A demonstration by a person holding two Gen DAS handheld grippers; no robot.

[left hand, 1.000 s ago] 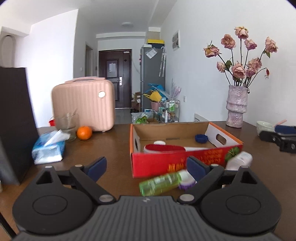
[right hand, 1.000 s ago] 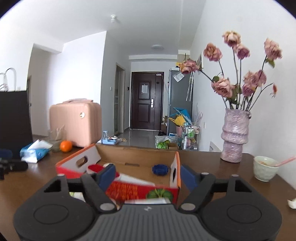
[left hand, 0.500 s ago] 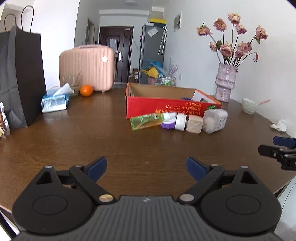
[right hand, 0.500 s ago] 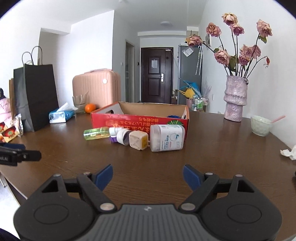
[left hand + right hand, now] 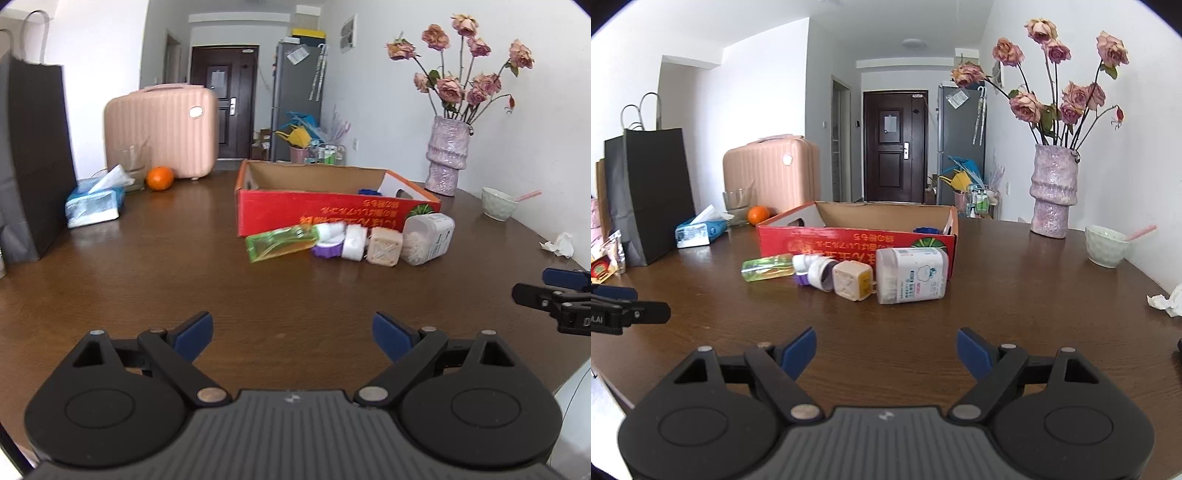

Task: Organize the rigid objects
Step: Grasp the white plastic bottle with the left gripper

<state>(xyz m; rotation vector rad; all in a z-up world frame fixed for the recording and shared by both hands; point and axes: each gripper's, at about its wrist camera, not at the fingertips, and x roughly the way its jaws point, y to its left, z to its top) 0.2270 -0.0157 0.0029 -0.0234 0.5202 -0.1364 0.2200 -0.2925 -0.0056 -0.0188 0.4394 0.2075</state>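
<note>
White walls and a dark door at the end of a hallway fill the upper frame, above a broad dark-brown wooden table (image 5: 155, 280) spanning the middle. At left stand a black paper bag (image 5: 33, 155) and a pink ribbed suitcase (image 5: 162, 129). Mid-frame sits a red open cardboard box (image 5: 857, 236), and just in front of it a row lies on the wood: white plastic jar (image 5: 912, 275), green transparent bottle (image 5: 768, 267), beige cube (image 5: 851, 280). Right of the box stands a mauve vase of dried roses (image 5: 1052, 192). At the bottom, the left gripper (image 5: 291, 332) and right gripper (image 5: 884, 349) both gape wide, holding nothing.
</note>
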